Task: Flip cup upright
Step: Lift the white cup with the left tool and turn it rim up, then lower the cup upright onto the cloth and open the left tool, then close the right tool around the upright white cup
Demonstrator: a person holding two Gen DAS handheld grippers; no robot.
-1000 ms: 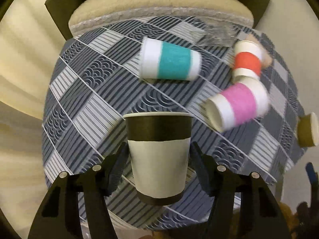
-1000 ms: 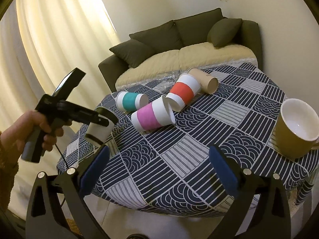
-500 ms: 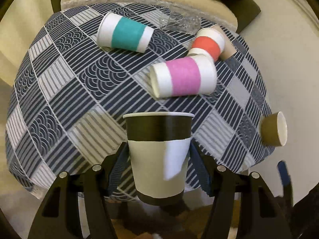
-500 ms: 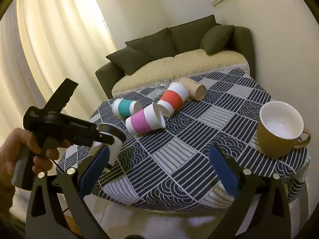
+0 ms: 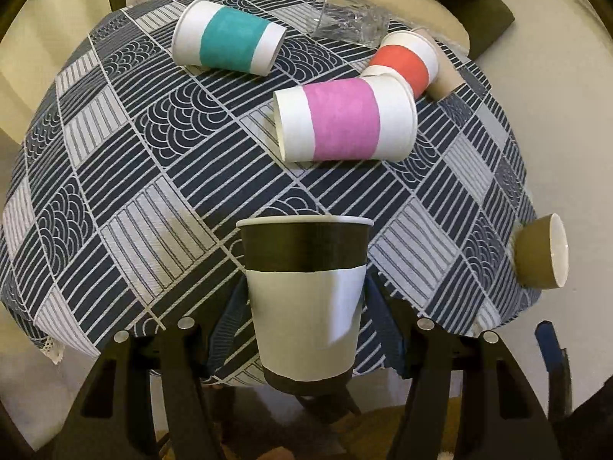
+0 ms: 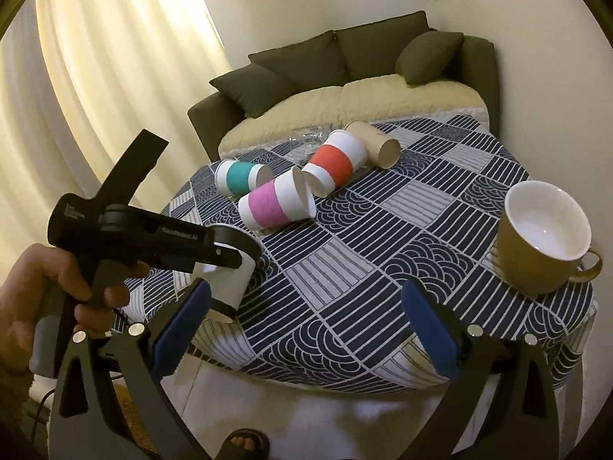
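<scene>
My left gripper [image 5: 306, 306] is shut on a black-and-white paper cup [image 5: 304, 291], held upright with its mouth up, in the air at the near edge of the round table [image 5: 115, 176]. The same cup [image 6: 226, 280] and the hand-held left gripper [image 6: 226, 257] show at the left of the right wrist view. My right gripper [image 6: 302, 318] is open and empty, off the table's near edge. A pink-banded cup [image 5: 345, 124], a teal-banded cup [image 5: 230, 38] and a red-banded cup [image 5: 404, 63] lie on their sides further back.
A yellow mug [image 6: 544, 237] stands upright at the table's right edge. A plain brown cup [image 6: 373, 142] and a clear glass [image 5: 350, 21] lie at the far side. A sofa [image 6: 345, 88] stands behind the table, curtains to the left.
My left gripper, still holding the black-and-white cup upright, has pulled back and lower toward the table's near edge. The right gripper has drawn back and stayed open.
</scene>
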